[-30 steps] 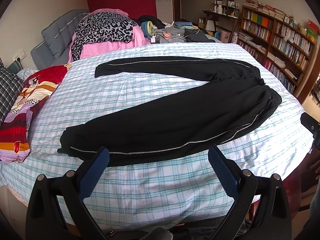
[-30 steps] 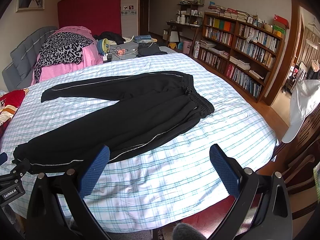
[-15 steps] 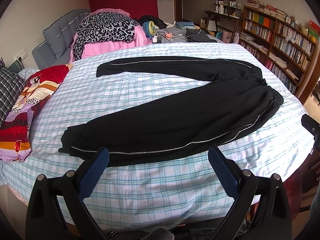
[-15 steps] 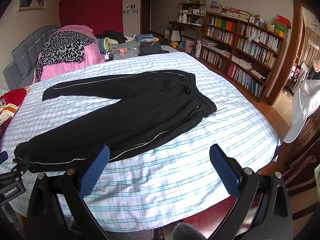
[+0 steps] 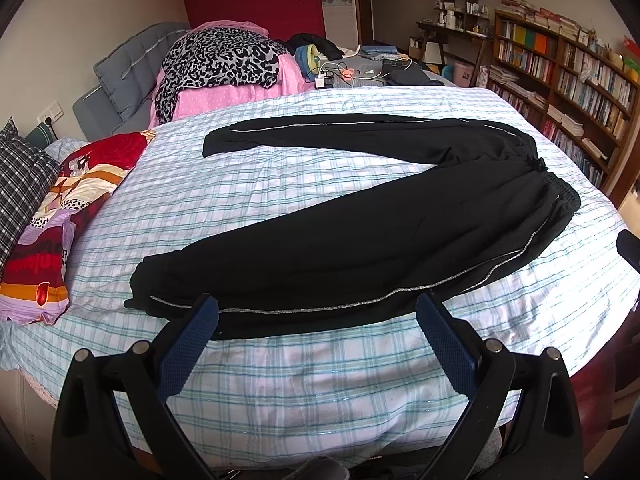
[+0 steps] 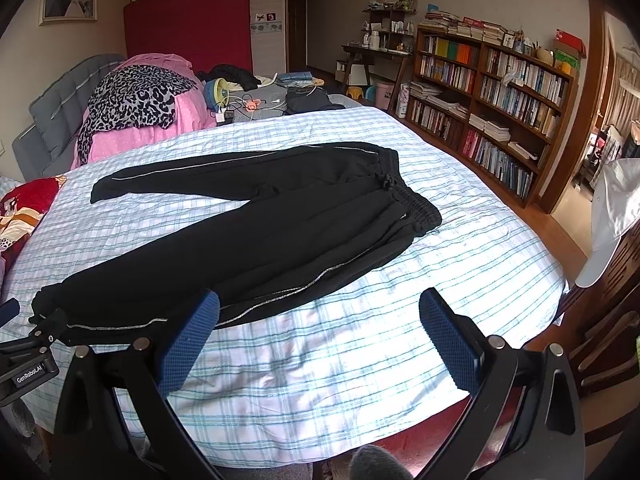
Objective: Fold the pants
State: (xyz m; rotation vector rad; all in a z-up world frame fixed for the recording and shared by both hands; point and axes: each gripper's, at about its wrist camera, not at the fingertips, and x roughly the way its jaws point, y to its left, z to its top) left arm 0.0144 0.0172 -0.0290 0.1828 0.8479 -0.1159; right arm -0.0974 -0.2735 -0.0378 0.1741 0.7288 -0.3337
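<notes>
Two legs splayed in a V — black pants [image 5: 360, 236] flat on the bed [image 5: 320, 380] — both claws, left [image 5: 316, 320] and right [image 6: 320, 316], gape empty.

the bed [image 5: 280, 380], under a blue-and-white checked sheet, carried the black pants [image 5: 360, 240] spread flat with legs splayed apart. a pink quilt [image 5: 224, 96] topped by a leopard-print cloth [image 5: 216, 60] sat near the headboard, and a red patterned blanket [image 5: 60, 208] lay at the sheet's edge.

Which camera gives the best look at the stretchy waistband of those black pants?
The right wrist view: the waistband lies near centre, gathers and drawstring knot clear. The left wrist view shows it far right, stretched by the lens.
</notes>
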